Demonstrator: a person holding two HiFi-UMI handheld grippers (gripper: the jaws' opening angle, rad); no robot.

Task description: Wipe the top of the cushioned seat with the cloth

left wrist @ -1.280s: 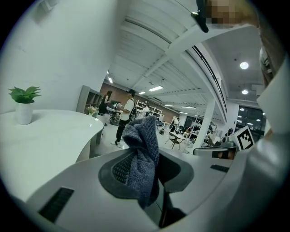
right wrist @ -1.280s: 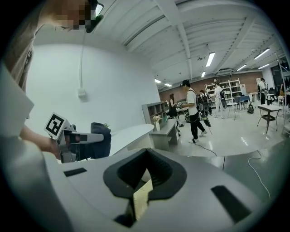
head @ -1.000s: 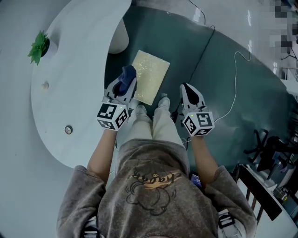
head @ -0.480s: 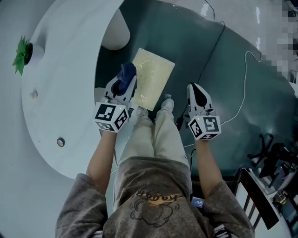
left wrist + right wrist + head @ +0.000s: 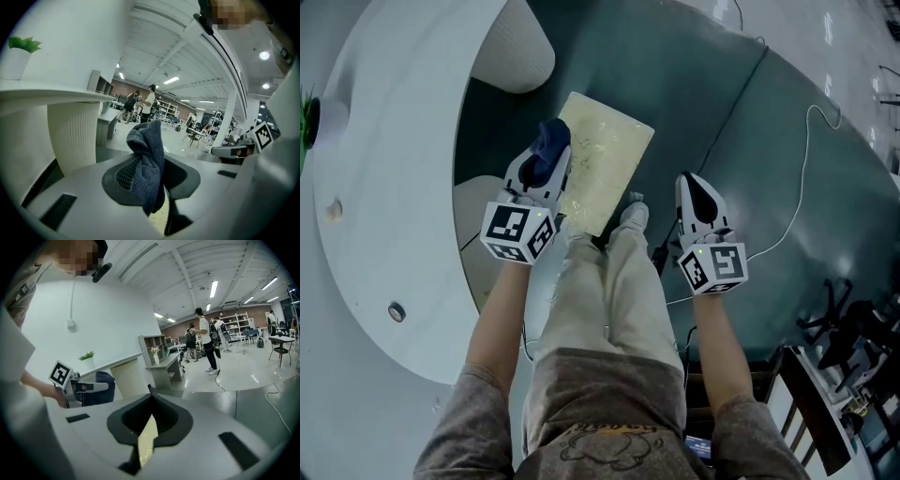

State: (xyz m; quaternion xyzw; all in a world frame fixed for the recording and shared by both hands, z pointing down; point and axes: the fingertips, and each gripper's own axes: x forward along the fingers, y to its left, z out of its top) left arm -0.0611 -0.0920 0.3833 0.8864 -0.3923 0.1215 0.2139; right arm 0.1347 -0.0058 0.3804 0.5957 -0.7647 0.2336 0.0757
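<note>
The cushioned seat (image 5: 605, 164) is a pale yellow rectangle low over the dark teal floor, just ahead of the person's shoes. My left gripper (image 5: 546, 161) hovers at the seat's left edge, shut on a bunched dark blue cloth (image 5: 550, 145). In the left gripper view the cloth (image 5: 146, 161) sticks up out of the jaws and hangs down between them. My right gripper (image 5: 697, 195) is off the seat's right side over the floor, jaws shut and holding nothing. A sliver of the seat (image 5: 147, 441) shows through its jaws (image 5: 151, 414).
A white curved counter (image 5: 384, 197) sweeps along the left, with a ribbed white pedestal (image 5: 522, 52) beyond the seat. A thin cable (image 5: 799, 192) trails over the floor on the right. Chairs and furniture (image 5: 844, 328) crowd the lower right. People stand far off (image 5: 206, 341).
The head view has swung, so the counter slid left and the seat sits nearer the middle. Both grippers keep their places beside the seat, and the left still holds the cloth.
</note>
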